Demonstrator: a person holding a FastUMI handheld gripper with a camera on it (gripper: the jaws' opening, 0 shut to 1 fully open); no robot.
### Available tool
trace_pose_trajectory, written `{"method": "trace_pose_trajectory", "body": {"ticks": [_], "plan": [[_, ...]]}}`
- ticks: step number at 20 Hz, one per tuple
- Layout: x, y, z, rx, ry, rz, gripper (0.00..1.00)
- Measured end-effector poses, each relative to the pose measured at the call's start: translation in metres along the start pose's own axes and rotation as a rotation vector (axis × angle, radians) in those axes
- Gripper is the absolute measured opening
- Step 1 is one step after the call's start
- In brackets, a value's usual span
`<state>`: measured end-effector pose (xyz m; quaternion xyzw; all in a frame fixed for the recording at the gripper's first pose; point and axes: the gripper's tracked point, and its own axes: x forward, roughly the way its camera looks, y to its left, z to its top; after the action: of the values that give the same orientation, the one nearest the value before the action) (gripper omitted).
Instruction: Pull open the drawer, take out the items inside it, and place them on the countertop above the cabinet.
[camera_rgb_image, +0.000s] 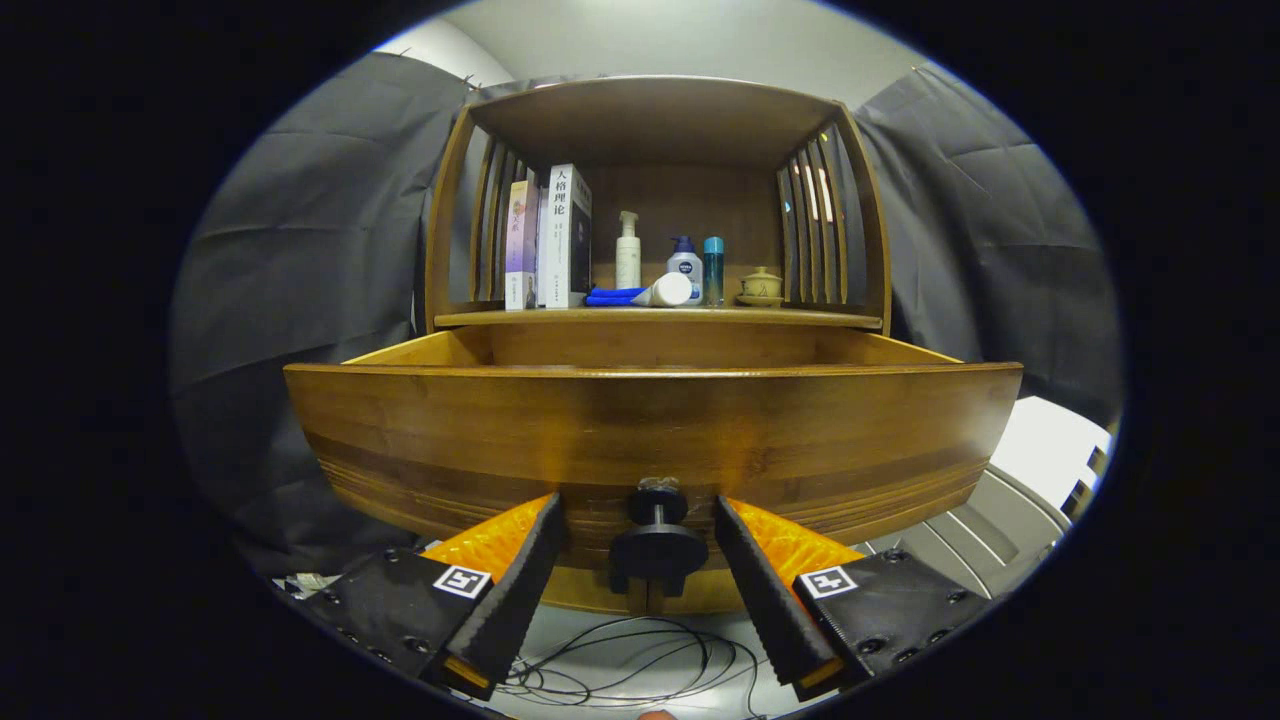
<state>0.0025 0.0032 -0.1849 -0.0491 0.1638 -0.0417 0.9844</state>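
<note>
Drawer (650, 430): wooden, stood pulled well out from the cabinet (660, 120); its inside was hidden behind the tall front panel, so contents could not be told.

Knob (657, 540): dark, on the drawer front, sat between the fingers.

Gripper (640, 520): fingers spread wide, one on each side of the knob, neither touching it, holding nothing.

Tabletop (660, 317): the shelf surface above the drawer, already carrying books (550, 240), a white pump bottle (628, 250), a blue-capped bottle (685, 262), a teal can (713, 270), a lying tube (645, 293) and a small teapot (760, 286).

Cables (640, 660): loose on the floor below.

Step judged in hand: the pulling-open looked finished, with the knob let go. The next move would call for lifting the gripper above the front panel and reaching down inside for whatever lay there.
</note>
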Motion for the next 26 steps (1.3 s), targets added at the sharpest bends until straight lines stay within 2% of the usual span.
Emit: {"method": "trace_pose_trajectory", "body": {"ticks": [20,26], "plan": [[0.095,0.001,0.031,0.022,0.006,-0.018,0.96],[0.099,-0.001,0.032,0.011,-0.018,-0.025,0.96]]}}
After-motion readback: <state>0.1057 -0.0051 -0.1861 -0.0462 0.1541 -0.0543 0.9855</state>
